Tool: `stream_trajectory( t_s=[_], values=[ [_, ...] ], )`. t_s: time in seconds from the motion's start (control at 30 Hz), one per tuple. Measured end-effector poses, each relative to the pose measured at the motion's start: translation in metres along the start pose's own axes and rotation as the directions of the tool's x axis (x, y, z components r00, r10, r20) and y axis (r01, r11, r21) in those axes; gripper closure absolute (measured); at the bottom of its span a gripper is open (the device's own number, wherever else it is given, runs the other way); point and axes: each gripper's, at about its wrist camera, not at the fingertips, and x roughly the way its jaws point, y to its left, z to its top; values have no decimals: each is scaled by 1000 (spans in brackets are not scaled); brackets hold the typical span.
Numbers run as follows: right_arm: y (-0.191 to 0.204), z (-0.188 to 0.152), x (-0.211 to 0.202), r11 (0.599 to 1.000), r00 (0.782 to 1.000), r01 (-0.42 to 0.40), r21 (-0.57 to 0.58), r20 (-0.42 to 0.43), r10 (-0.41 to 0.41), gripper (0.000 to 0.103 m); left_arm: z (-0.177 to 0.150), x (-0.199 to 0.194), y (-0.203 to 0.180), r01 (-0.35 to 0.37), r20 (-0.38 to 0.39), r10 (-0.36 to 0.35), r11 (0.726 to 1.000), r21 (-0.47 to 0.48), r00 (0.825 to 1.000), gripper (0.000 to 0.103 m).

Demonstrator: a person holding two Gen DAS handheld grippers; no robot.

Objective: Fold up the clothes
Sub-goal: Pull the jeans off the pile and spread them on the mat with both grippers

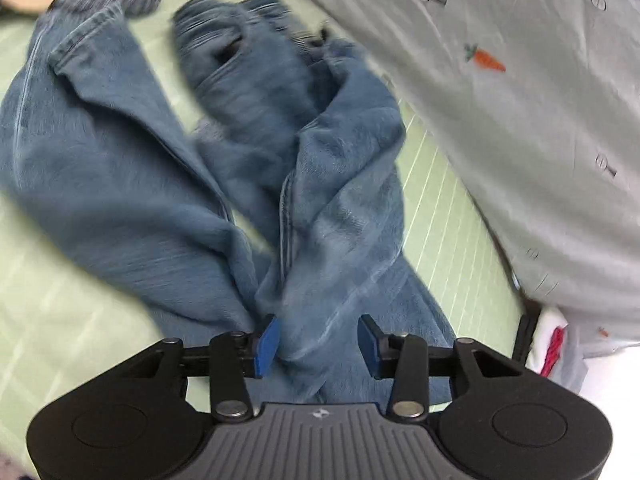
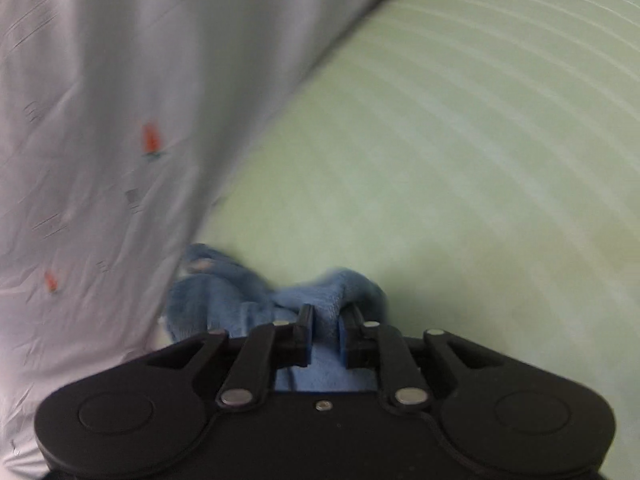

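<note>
A pair of blue jeans (image 1: pixel 248 168) lies crumpled on a pale green striped bed sheet (image 1: pixel 52 320), its legs running roughly away from the left gripper (image 1: pixel 318 342). That gripper's jaws stand partly open with denim between the blue pads. The right gripper (image 2: pixel 326 330), jaws nearly closed, pinches a fold of denim. A white carrot-print cloth (image 1: pixel 520 80) lies alongside. No writing is legible.
</note>
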Motion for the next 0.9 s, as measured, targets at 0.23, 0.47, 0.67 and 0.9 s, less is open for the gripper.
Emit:
stream_trajectory(
  t_s=[0.23,0.47,0.67,0.9],
  values=[
    [-43,11,-32,1000,1000,17,15,16,-17,73,-15,-23,15,-89,80,93,995,-46,992,57],
    [-49,5,-29,999,1000,-16,41,4,16,53,-24,-60,52,-161,127,173,982,-98,977,53],
    [-35,-12,1,1000,999,12,4,-41,-12,33,-20,-82,91,-190,138,212,970,-154,968,51],
    [-24,-35,26,990,994,58,-129,-85,-69,83,-8,-87,112,-198,137,225,963,-182,965,50]
  ],
)
